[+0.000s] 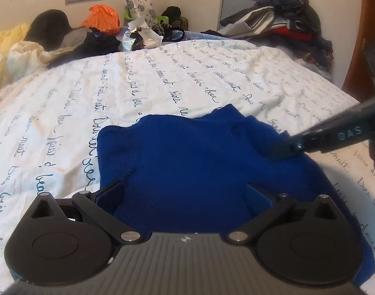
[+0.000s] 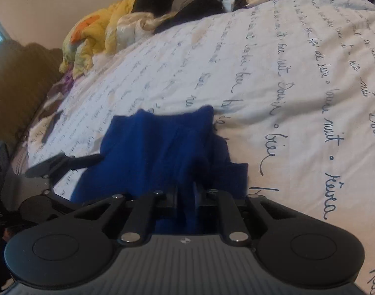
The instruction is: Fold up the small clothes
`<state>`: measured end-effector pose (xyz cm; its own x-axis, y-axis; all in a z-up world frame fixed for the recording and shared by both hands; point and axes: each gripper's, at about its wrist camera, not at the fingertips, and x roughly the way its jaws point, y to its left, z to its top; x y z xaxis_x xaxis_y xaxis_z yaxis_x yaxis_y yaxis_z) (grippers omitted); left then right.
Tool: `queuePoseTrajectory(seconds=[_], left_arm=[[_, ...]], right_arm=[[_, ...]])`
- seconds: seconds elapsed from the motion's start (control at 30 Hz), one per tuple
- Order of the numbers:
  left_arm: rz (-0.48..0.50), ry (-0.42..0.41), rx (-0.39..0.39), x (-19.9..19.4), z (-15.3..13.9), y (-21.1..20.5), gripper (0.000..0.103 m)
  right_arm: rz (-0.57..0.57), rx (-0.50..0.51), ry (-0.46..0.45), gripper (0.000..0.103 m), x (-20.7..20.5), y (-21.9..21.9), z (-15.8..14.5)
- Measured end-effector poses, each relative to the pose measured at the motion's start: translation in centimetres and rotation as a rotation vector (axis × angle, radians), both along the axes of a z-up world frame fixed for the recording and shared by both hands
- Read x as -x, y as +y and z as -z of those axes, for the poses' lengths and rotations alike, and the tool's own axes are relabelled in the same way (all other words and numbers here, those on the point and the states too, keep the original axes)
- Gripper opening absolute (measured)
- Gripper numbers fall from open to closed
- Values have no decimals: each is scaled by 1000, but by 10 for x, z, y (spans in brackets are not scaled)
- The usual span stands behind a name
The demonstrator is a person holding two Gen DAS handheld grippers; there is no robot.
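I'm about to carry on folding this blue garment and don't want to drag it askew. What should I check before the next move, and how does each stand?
1. Right gripper pinching the garment: ok, jaws shut on a fold of cloth.
2. Left gripper free to take hold: ok, jaws wide open over the cloth.
3. Garment lying flat: not ok, bunched and rumpled.
4. Bedsheet beyond the garment bare: ok.
5. Sheet caught in the right pinch: cannot tell.

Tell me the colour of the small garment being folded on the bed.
The garment is solid royal blue, plain, with no print. It shows best in the left wrist view.
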<state>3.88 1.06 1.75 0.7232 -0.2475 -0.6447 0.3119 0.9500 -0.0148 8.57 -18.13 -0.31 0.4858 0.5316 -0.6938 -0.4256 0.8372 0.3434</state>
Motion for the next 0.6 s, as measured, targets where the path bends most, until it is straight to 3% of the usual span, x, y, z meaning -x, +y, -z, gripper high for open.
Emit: queuePoseTrajectory(seconds=[0.1,0.17,0.23,0.3,0.37,0.43,0.5,0.6], left_arm=[[-1,-42,-13,7,6,0,103],[-12,-57,-8,10,7,0,103],[-31,-73,-14,19,-2,4,103],[-22,-117,-6,43,-16,15,102],[25,-181,-23,77,-26,25,103],[76,-233,-64,117,-29,33,103],[114,-209,-107,146,-20,37,103],[112,-103,-151,164,2,39,100]], right_arm=[[1,0,-59,9,-11,-3,-12],[6,81,-24,7,-24,-1,6],[22,39,-20,7,-21,-8,6],[109,-32,10,9,-7,-24,-8],[136,-187,33,11,21,-50,-22],[109,-370,123,24,51,-71,-21],[78,-424,217,27,78,-76,-14],[71,-440,310,29,103,-74,1]])
